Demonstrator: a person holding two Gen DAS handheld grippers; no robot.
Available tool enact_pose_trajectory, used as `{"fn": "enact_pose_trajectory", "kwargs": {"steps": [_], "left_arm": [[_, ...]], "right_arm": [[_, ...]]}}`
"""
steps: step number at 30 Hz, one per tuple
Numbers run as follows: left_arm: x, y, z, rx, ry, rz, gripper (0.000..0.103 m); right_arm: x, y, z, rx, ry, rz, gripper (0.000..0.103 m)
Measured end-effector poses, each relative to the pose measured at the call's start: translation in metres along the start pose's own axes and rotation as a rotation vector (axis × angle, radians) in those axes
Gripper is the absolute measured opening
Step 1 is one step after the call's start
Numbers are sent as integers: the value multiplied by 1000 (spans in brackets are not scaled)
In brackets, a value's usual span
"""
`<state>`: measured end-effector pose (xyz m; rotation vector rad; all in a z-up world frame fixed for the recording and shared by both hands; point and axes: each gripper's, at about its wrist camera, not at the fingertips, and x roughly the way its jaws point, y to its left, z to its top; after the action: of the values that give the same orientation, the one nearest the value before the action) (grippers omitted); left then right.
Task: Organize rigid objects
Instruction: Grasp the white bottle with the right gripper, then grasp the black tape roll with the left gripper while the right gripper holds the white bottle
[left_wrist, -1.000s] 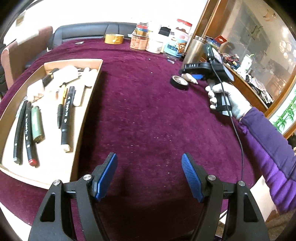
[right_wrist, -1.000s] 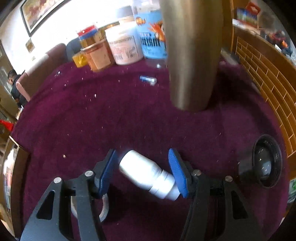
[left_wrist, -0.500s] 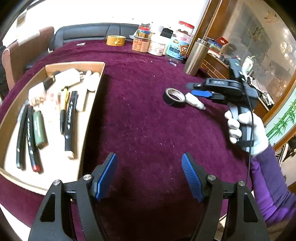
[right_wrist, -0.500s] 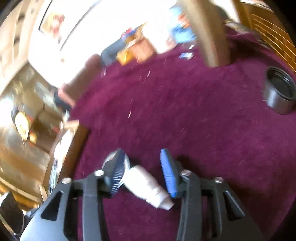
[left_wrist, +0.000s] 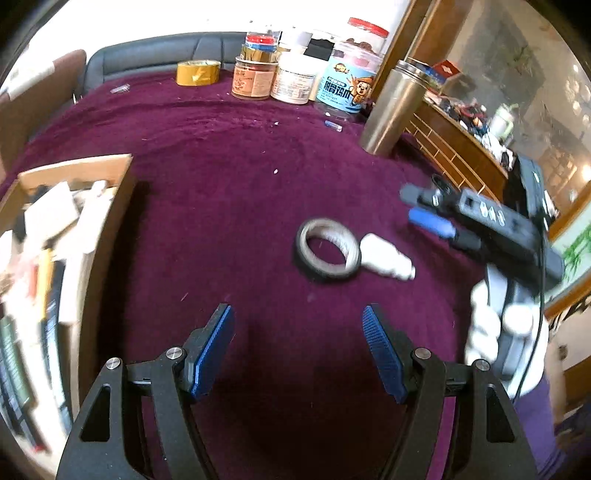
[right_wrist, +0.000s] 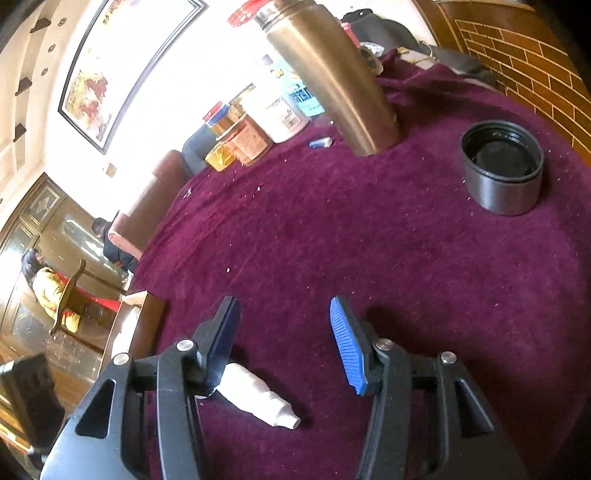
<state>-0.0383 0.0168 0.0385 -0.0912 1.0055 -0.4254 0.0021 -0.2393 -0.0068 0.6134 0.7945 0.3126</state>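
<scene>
A: Bottle (left_wrist: 384, 257), small and white, lies flat on the purple cloth (left_wrist: 229, 206), touching the tape roll (left_wrist: 328, 250) on its left.

B: Right gripper (right_wrist: 282, 341) has just spread its jaws, nothing pinched. Left gripper (left_wrist: 298, 347) hangs nearer, open and empty.

The clear jar with the blue label (left_wrist: 345, 86) carries white Chinese characters beside a cartoon bear; the characters are too blurred to read reliably. The orange-labelled jar (left_wrist: 251, 79) and the white tub (left_wrist: 293, 86) bear print too small to read.
</scene>
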Motion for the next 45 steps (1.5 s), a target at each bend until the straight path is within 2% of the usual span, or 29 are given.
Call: {"fn": "enact_pose_trajectory", "kwargs": {"steps": [3, 9, 11, 14, 15, 16, 17, 18, 20, 24, 28, 30, 33, 37, 39, 40, 42, 45], "left_arm": [[16, -1, 14, -23, 2, -4, 66], [52, -14, 24, 52, 13, 36, 66], [55, -18, 29, 69, -7, 32, 67], [62, -20, 37, 73, 6, 11, 65], [63, -21, 38, 80, 5, 4, 61], [61, -20, 38, 80, 4, -23, 45], [60, -20, 38, 77, 19, -30, 23], [61, -20, 37, 85, 38, -12, 10], [56, -15, 33, 84, 49, -37, 8], [40, -6, 25, 60, 53, -31, 8], [32, -4, 27, 70, 13, 1, 11], [38, -6, 29, 74, 23, 11, 11], [51, -13, 28, 97, 37, 25, 19], [56, -29, 25, 170, 8, 68, 36], [59, -38, 23, 217, -5, 113, 37], [59, -41, 22, 233, -8, 122, 36], [58, -40, 22, 226, -2, 123, 11], [49, -33, 22, 186, 13, 88, 9]], "right_arm": [[0, -2, 3, 5, 8, 9, 49], [0, -4, 4, 25, 27, 15, 49], [1, -5, 6, 27, 29, 12, 49], [1, -7, 5, 31, 34, 0, 49], [2, -8, 5, 34, 37, -3, 49], [1, -8, 5, 37, 39, -5, 49], [1, -9, 5, 40, 42, -6, 49], [1, -10, 4, 43, 44, -9, 49], [2, -10, 4, 44, 48, -14, 49], [3, -11, 4, 53, 58, -19, 49], [4, -9, 4, 46, 59, -24, 49], [3, -9, 4, 46, 59, -24, 49], [4, -9, 4, 47, 59, -25, 49], [4, -7, 4, 40, 61, -29, 49], [5, -7, 4, 39, 61, -28, 49], [5, -7, 4, 39, 61, -28, 50], [5, -7, 4, 37, 60, -27, 50], [5, -7, 4, 34, 58, -26, 50]]}}
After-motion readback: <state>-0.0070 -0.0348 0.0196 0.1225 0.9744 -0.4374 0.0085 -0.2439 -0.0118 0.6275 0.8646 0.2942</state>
